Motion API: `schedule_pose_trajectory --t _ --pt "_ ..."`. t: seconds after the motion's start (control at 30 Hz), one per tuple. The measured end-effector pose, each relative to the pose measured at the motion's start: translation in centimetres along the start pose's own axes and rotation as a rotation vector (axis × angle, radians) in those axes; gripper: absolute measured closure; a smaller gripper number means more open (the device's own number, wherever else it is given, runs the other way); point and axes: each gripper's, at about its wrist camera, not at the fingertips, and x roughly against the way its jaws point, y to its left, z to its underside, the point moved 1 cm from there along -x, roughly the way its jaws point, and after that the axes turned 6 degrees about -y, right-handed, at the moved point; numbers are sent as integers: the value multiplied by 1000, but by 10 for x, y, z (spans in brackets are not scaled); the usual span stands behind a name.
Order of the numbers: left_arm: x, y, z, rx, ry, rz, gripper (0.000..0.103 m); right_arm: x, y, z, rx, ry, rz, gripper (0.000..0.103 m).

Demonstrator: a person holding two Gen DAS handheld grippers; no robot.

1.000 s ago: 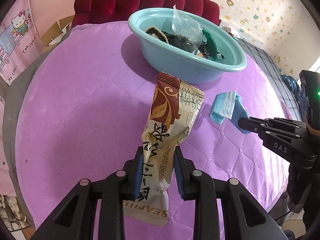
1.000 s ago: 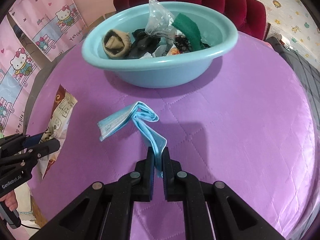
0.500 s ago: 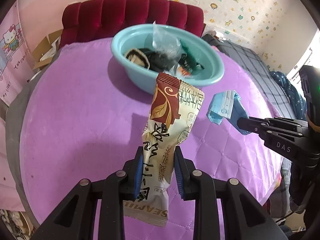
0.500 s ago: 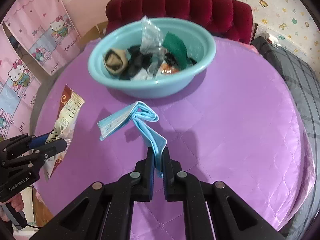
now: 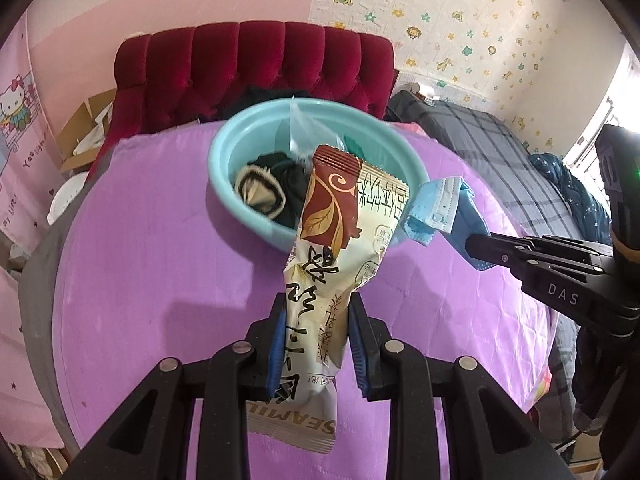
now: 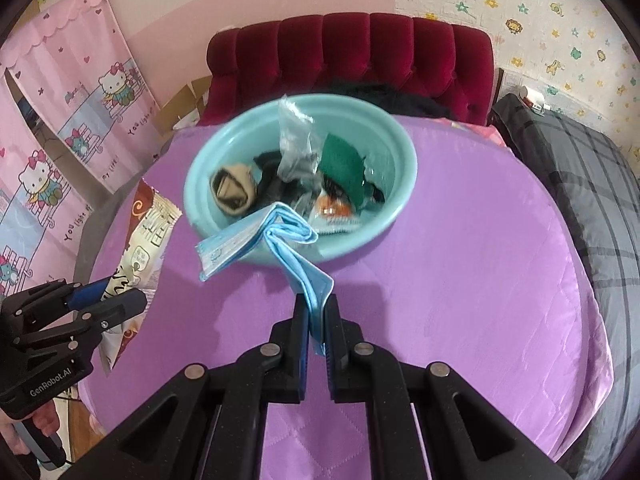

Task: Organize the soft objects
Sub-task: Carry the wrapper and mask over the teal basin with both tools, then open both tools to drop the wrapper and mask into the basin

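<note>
Left wrist view first: biggest thing is the round bench (image 5: pixel 152 264) under a purple quilted cover, filling most of the frame. Behind it at 12 o'clock sits a dark red tufted chair back (image 5: pixel 256 68), and at 2 o'clock a bed with a grey plaid blanket (image 5: pixel 492 140).

On the bench toward 12 o'clock is the teal basin (image 5: pixel 224 168), already holding a rolled beige sock (image 5: pixel 258 194), some dark fabric, a clear plastic bag (image 5: pixel 304 132) and a green cloth (image 6: pixel 340 164).

Next down in size, the snack packet (image 5: pixel 332 264), brown and cream with a leaf print. It's up off the bench, pinched near its lower end by the left tool (image 5: pixel 316 344), pads pressing on both sides, its top overlapping the basin's near rim in the picture.

Smallest: the blue face mask (image 6: pixel 280 236), clamped by one edge in the right tool (image 6: pixel 316 320), whose pads are squeezed nearly together. In the right wrist view it hangs in front of the basin's near rim, at about 12 o'clock from the tool.
</note>
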Motion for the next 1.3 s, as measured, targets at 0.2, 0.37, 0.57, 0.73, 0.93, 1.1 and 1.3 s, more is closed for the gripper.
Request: schedule_pose_trajectory --t 0.2,0.37,0.57,0.73,0.93,1.1,1.3 --pt "-9 -1 -22 -23 -19 -5 72 -4 -3 -26 -3 -26 5 97" --pt "-25 3 -44 -33 -27 -18 72 -11 -7 -48 -6 -47 17 97" --pt "-46 7 -69 -36 -33 -32 72 -26 -12 -75 -3 -66 37 97" --pt "-64 11 -80 -40 -21 -42 72 -46 -18 -93 -6 -58 54 97" --pt "-91 15 -92 -41 -10 -56 72 -73 -25 -113 -15 -45 73 97" --pt "-114 19 -98 -35 5 -80 72 -100 -30 -122 -21 -21 84 96" --pt "-143 27 -101 4 27 -99 72 -133 -37 -126 -29 16 106 96"
